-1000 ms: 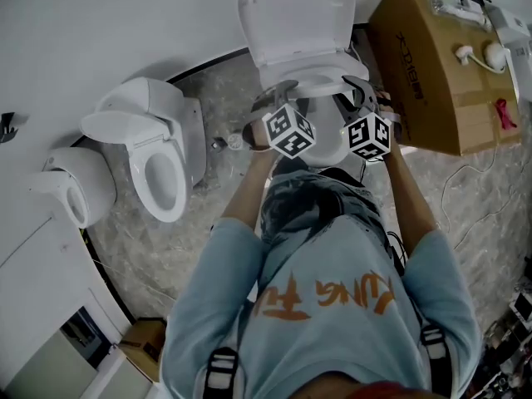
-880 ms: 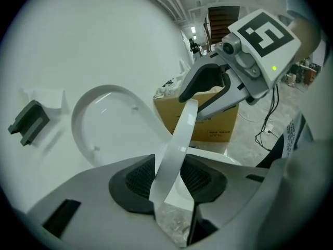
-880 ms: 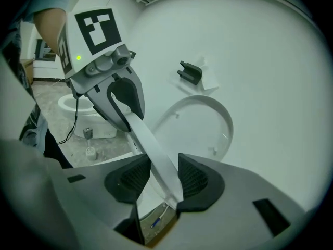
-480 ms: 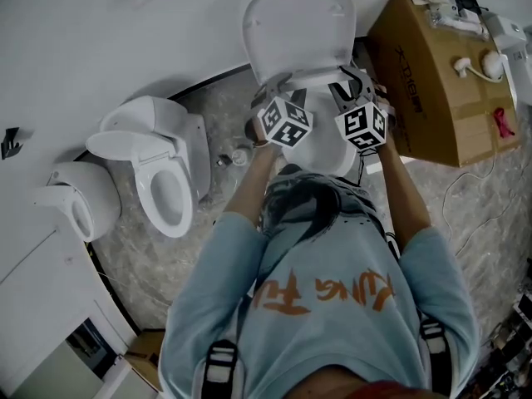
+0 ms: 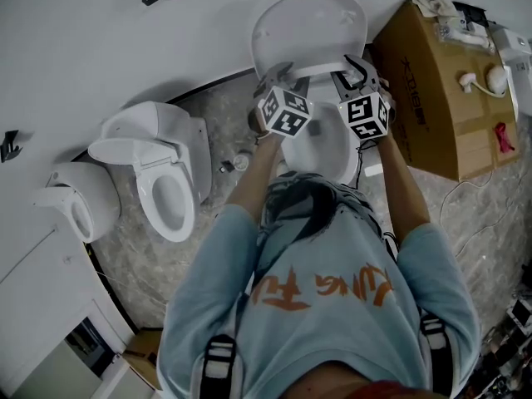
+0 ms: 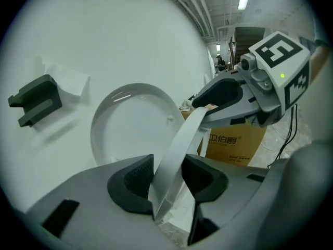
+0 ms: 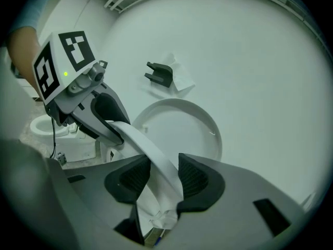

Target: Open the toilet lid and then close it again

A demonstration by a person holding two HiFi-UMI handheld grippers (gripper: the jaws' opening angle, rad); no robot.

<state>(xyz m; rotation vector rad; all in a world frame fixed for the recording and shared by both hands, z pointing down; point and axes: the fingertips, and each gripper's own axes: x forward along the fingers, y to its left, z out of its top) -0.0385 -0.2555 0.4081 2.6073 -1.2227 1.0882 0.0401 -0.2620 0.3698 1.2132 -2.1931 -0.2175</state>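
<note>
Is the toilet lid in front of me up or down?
Up: the round white plastic toilet lid stands raised, its inner side showing.

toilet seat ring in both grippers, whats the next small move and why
Probably swing the white plastic seat ring up and back toward the round white lid, which stands open against the wall. Both the left gripper and the right gripper clamp the ring, tilted partway up.

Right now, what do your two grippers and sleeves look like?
Both the left gripper and right gripper have grey bodies with black ribbed pads and a cube of black-and-white square markers; a black cable hangs from each. The sleeves are light blue.
</note>
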